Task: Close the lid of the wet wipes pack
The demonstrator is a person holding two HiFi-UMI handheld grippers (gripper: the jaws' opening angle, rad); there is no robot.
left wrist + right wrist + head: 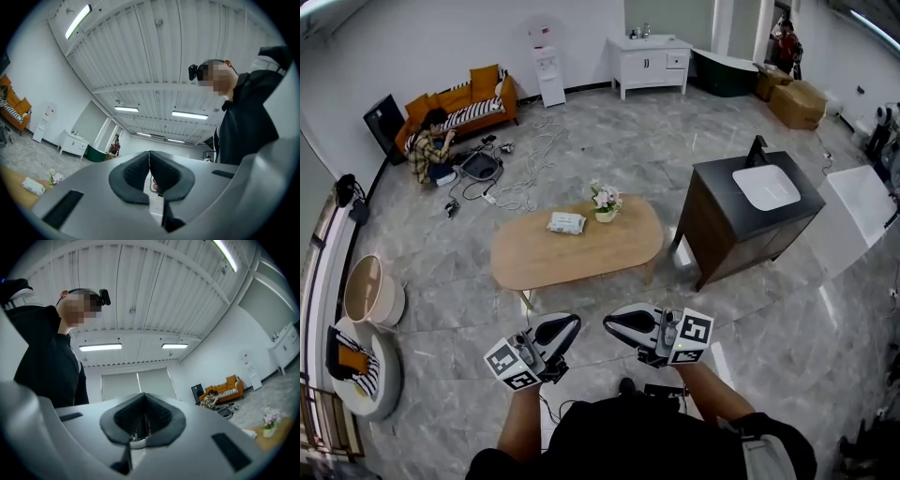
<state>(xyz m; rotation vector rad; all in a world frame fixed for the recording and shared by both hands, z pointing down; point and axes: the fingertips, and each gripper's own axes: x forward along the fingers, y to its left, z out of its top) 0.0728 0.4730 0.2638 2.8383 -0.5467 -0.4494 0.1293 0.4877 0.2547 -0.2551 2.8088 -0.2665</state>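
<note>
Tool at left [570, 325], tool at right [612, 323], tips facing, jaws together

Premises present as a large studio hall staged as a home: grey marble-effect tiled floor [609, 159] carrying an orange fabric sofa [459, 98], oval light-wood coffee table [544, 258], white vanity cabinet [649, 64], dark freestanding bathtub [727, 73] and dark wooden washstand with white basin [750, 211], beneath a white ribbed ceiling with strip lights [154, 56].

— Can any lettering or number be read?
— None. The print on the wet wipes pack [566, 222] cannot be made out; only square coded patterns are seen on the left cube [513, 365] and the right cube [693, 336].
</note>
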